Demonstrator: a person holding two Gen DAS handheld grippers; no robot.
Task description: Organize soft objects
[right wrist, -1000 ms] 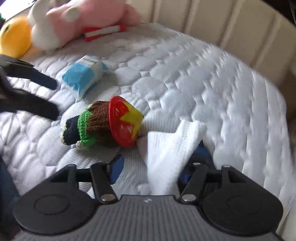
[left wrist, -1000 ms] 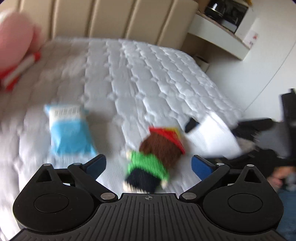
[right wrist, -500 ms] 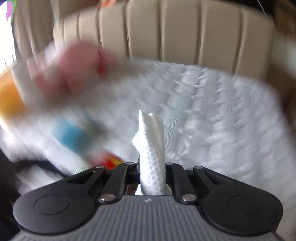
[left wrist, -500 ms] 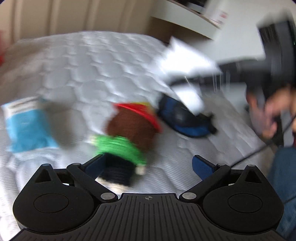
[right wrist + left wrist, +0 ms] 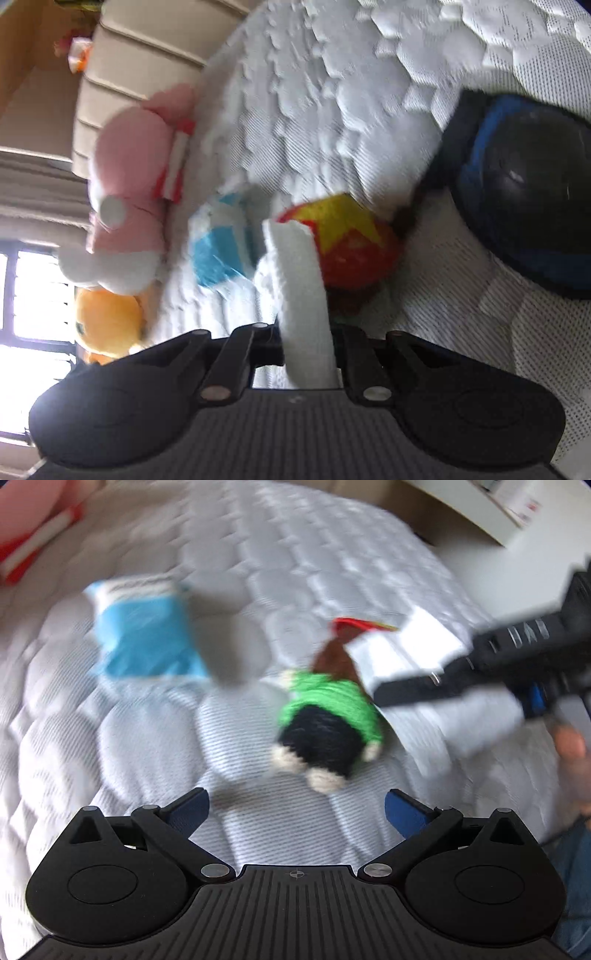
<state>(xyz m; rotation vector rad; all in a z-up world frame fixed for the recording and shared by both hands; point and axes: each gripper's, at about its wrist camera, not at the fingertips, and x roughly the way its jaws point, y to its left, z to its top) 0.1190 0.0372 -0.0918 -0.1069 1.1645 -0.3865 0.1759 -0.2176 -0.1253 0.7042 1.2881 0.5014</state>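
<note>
Right gripper (image 5: 308, 347) clamps a white cloth (image 5: 299, 288); left gripper (image 5: 295, 808) gapes wide, empty, near the knitted doll (image 5: 325, 720).

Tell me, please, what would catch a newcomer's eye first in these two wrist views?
Probably the crocheted doll, in green and black with a red-and-yellow hat, lying on the white quilted mattress just ahead of the open left gripper. Next, the white cloth pinched upright in the right gripper, with a pink plush near the headboard.
</note>
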